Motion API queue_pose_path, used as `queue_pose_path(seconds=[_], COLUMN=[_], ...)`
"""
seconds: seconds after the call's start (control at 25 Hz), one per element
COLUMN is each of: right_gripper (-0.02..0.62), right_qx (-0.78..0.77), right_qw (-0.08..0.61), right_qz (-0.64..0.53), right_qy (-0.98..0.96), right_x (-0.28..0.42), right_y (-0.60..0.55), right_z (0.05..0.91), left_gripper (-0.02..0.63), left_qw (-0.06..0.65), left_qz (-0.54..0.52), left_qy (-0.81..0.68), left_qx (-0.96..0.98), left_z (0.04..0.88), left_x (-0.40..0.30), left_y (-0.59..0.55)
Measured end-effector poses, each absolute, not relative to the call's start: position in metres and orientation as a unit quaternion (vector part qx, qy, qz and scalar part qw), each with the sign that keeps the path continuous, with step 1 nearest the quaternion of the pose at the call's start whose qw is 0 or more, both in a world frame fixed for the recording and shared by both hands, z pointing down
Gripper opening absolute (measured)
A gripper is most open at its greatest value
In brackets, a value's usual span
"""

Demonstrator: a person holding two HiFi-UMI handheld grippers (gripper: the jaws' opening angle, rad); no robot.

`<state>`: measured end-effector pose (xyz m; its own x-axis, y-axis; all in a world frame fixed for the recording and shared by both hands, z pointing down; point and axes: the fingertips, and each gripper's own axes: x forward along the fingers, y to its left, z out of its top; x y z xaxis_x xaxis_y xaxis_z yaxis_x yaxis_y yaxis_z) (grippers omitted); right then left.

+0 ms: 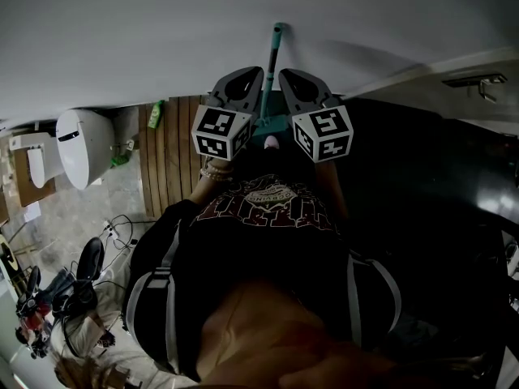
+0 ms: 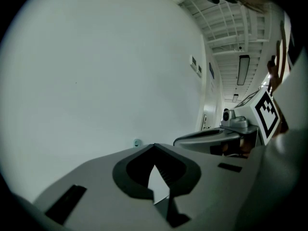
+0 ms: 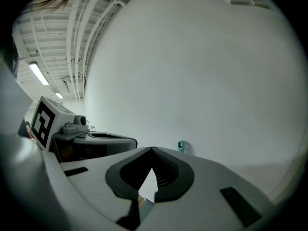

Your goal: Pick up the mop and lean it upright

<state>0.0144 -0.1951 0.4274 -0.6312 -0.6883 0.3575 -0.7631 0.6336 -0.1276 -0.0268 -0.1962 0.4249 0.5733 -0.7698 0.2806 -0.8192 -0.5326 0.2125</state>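
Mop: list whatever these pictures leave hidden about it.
- Mop head: in the head view, mostly covered by the two marker cubes; its shape and footing are unclear.
- Mop handle: the left gripper view shows only its teal tip above the left tongs. The right gripper view likewise shows only the tip above the right tongs.
- Handle top against the wall: in the head view, too small to tell contact.

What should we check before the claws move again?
1. Mop leaning upright on the wall: ok.
2. Handle top resting against the wall: ok.
3. Left claw shut and empty, off the mop: ok.
4. Right claw shut and empty, off the mop: ok.
5. Mop head steady on the floor: cannot tell, the claws hide most of it.
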Motion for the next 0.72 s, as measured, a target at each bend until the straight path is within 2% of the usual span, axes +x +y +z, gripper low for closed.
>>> queue_pose_path(seconds=[0.72], right_gripper=[0.018], right_qx=[0.405], right_qw=[0.14], right_qz=[0.131], right_qy=[-0.894], right_x=[0.0081], right_y=[-0.1922], right_z=[0.4251], left_gripper=[0.046], left_qw=[0.159], left_qz=[0.077], left_qy=[-0.455], left_qx=[0.873], left_z=[0.4239], left_x=[-0.0323], left_y=[-0.1932])
